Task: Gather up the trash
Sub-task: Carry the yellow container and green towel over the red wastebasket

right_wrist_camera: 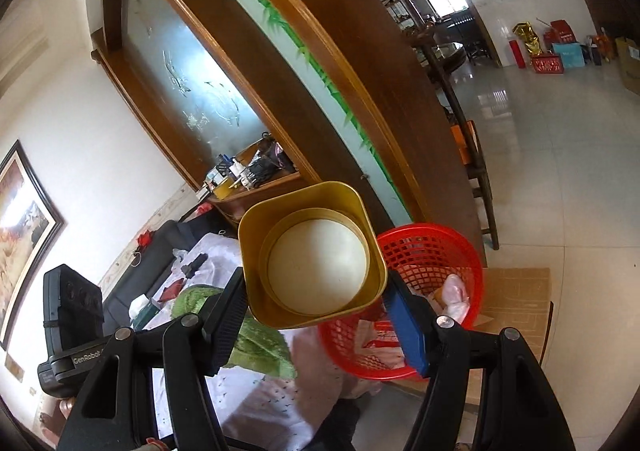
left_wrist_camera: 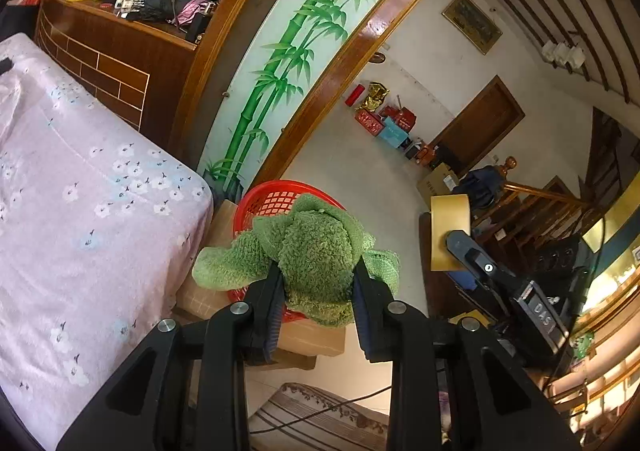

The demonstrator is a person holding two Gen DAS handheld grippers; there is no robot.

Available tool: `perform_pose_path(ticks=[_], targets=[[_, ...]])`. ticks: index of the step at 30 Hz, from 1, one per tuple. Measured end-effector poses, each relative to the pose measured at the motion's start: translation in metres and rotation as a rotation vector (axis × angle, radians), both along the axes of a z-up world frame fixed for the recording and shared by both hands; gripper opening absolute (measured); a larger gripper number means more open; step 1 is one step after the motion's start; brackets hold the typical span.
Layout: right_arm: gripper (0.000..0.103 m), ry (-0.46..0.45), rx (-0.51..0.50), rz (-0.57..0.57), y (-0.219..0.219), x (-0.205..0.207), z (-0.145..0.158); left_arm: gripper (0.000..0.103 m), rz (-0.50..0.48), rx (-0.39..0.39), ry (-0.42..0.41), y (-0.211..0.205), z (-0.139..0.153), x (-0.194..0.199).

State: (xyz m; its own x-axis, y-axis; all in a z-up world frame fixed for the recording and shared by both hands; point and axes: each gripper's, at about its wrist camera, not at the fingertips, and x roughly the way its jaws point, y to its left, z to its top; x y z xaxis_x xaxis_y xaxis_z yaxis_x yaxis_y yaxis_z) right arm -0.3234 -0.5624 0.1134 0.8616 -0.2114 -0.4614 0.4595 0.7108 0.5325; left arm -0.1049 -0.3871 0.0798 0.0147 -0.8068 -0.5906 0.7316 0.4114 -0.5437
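Both loads are on their way to the red basket point(right_wrist_camera: 430, 271). The left tool point(left_wrist_camera: 318, 293) is clamped on a green plush cloth point(left_wrist_camera: 312, 255), with the basket just beyond its tips. The right tool point(right_wrist_camera: 316, 307) grips a gold tin point(right_wrist_camera: 312, 247) at wide spread, the basket just right of it. Next, I judge, each must clear the rim, then let go. The bed point(left_wrist_camera: 80, 191) crowds the left tool's left side.

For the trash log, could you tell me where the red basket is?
The red basket sits on a cardboard box beside the bed, just beyond the green cloth in the left gripper.
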Motion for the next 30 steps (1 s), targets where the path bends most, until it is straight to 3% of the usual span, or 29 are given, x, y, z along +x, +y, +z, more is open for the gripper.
perform_pose_path(ticks=[16, 30], targets=[[0.071, -0.002, -0.041, -0.003, -0.013, -0.007, 0.001, 0.029, 0.035, 0.095, -0.179, -0.043, -0.016, -0.023], [0.071, 0.010, -0.030, 0.004, -0.015, -0.003, -0.001, 0.029, 0.027, 0.091, -0.193, -0.047, -0.019, -0.023]])
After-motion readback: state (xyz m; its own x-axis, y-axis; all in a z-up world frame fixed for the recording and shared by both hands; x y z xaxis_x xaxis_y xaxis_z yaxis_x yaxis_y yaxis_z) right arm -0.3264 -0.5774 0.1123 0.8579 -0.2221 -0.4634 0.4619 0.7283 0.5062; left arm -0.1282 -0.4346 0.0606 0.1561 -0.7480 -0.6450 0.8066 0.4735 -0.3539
